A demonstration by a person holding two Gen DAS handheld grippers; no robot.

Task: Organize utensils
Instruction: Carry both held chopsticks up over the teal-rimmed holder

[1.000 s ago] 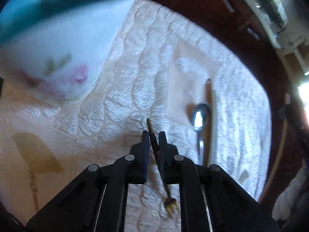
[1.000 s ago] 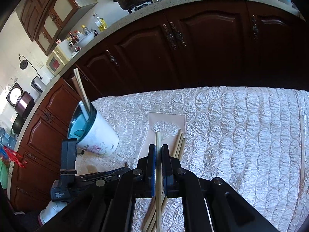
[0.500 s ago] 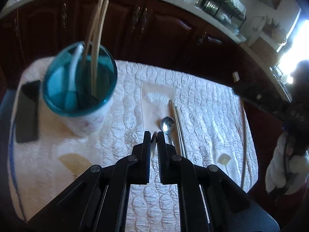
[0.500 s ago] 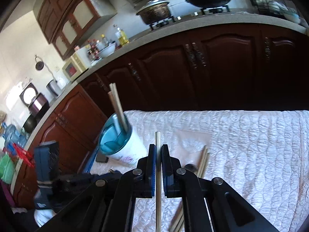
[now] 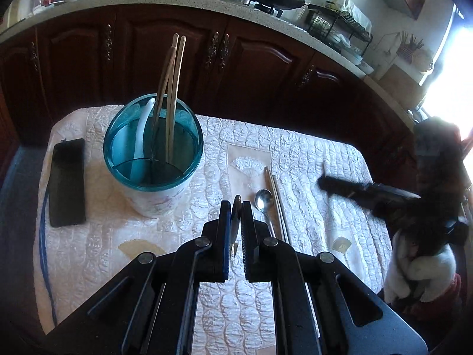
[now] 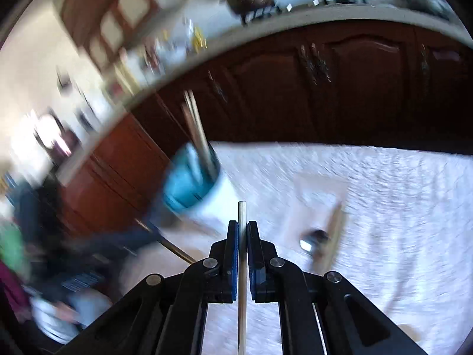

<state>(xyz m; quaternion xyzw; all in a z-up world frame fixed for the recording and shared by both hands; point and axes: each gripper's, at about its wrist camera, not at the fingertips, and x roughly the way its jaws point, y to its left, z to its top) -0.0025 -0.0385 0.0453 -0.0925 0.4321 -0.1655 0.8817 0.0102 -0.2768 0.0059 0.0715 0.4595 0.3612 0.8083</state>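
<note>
Holder has several utensils; spoon remains on worktop. Left gripper clamps a thin utensil, right gripper a chopstick.

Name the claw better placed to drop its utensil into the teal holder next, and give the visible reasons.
Probably left. The left claw, shut on a thin utensil, looks down close beside the holder. The right claw grips a chopstick farther off.
</note>
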